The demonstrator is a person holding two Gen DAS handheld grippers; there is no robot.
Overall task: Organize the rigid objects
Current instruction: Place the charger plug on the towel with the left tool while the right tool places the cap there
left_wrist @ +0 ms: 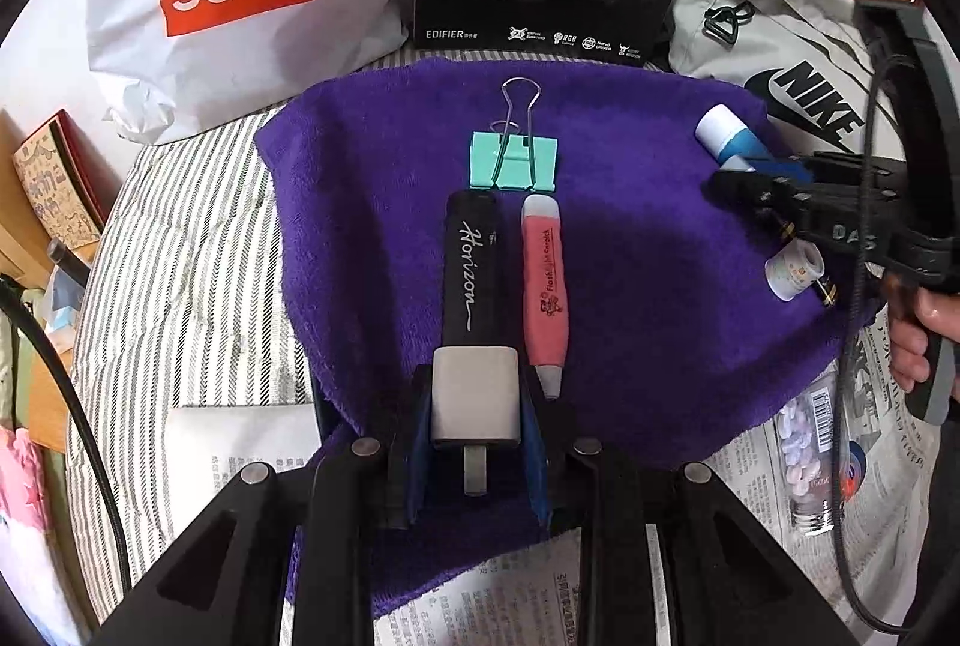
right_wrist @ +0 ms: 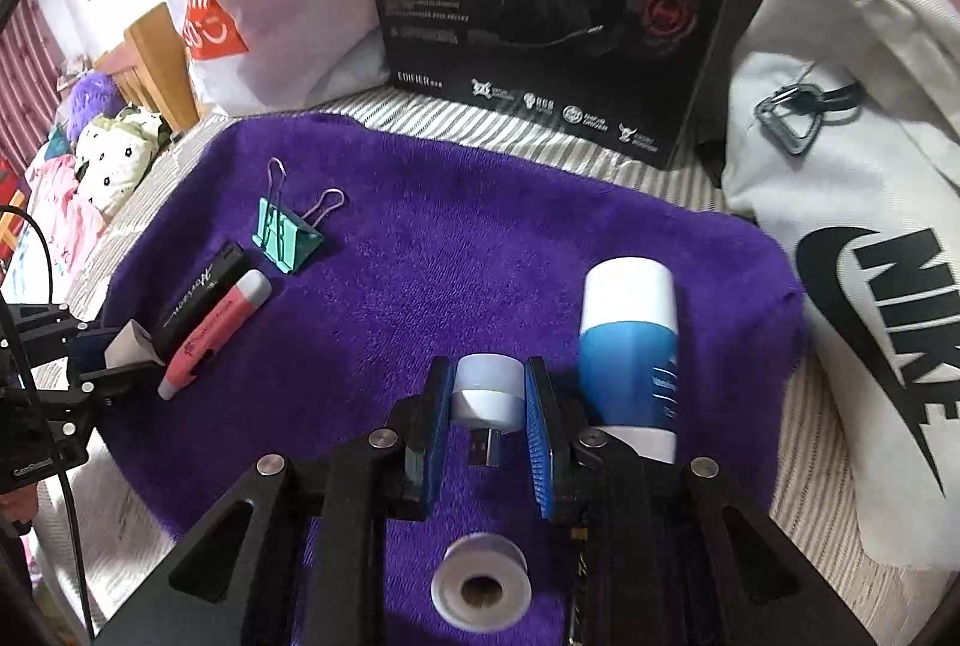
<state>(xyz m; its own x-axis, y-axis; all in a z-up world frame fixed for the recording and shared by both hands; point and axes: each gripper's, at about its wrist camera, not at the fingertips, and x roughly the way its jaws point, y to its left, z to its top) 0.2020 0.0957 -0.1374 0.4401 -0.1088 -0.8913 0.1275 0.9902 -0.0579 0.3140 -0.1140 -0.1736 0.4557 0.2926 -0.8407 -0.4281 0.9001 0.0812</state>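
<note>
Fingers of my left gripper [left_wrist: 477,406] clamp the black stapler's [left_wrist: 471,268] smooth metal end; right gripper [right_wrist: 487,406] pinches a small, light white USB lamp [right_wrist: 485,391].

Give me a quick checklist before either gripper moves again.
1. Left gripper shut on the white plug: ok.
2. Right gripper shut on the USB light: ok.
3. Pink pen parallel beside the black case: ok.
4. Binder clip apart from both grippers: ok.
5. Blue tube close against the right finger; may get nudged: not ok.
6. Tape roll under the right gripper, clearance: cannot tell.
</note>
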